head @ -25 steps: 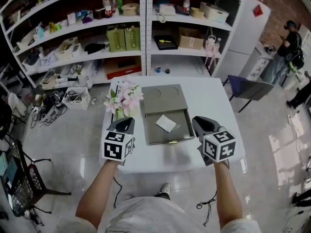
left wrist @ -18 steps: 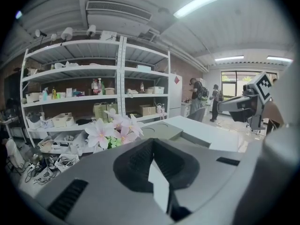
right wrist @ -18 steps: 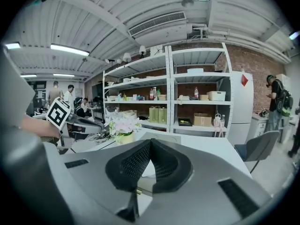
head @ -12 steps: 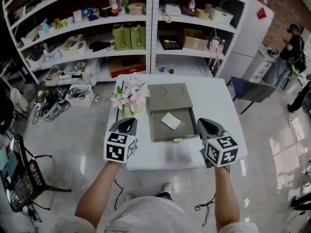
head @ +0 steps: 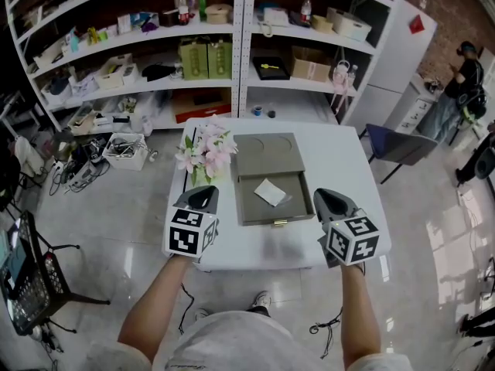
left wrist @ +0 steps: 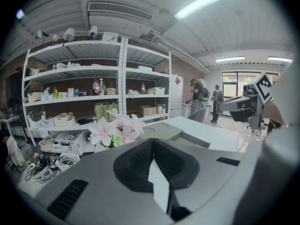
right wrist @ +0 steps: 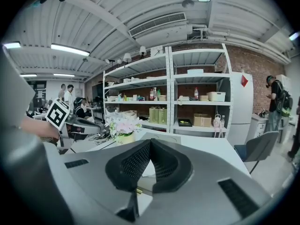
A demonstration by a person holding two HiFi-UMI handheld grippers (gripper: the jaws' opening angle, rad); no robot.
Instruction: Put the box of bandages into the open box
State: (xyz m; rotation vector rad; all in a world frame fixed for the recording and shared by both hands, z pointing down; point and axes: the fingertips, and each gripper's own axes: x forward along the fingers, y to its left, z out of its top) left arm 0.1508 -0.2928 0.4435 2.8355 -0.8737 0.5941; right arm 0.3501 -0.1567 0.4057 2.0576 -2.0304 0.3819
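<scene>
A grey box [head: 263, 157] sits on the white table [head: 255, 250] with its drawer-like tray pulled out toward me. A small white box of bandages [head: 270, 192] lies flat inside that open tray. My left gripper [head: 199, 199] hovers at the tray's left side, shut and empty. To the tray's right, my right gripper [head: 326, 200] is also shut with nothing in it. In the left gripper view the jaws of the left gripper [left wrist: 152, 144] meet, with the grey box [left wrist: 173, 131] beyond. The right gripper [right wrist: 150, 144] shows its pads pressed together.
A pot of pink flowers [head: 203, 154] stands at the table's left, close to the left gripper. White shelves [head: 232, 45] full of goods rise behind the table. A grey chair [head: 394, 141] stands to the right, and a person [head: 464, 76] beyond it.
The head view has shifted slightly. Both grippers stay shut on either side of the tray, and the box of bandages has not moved.
</scene>
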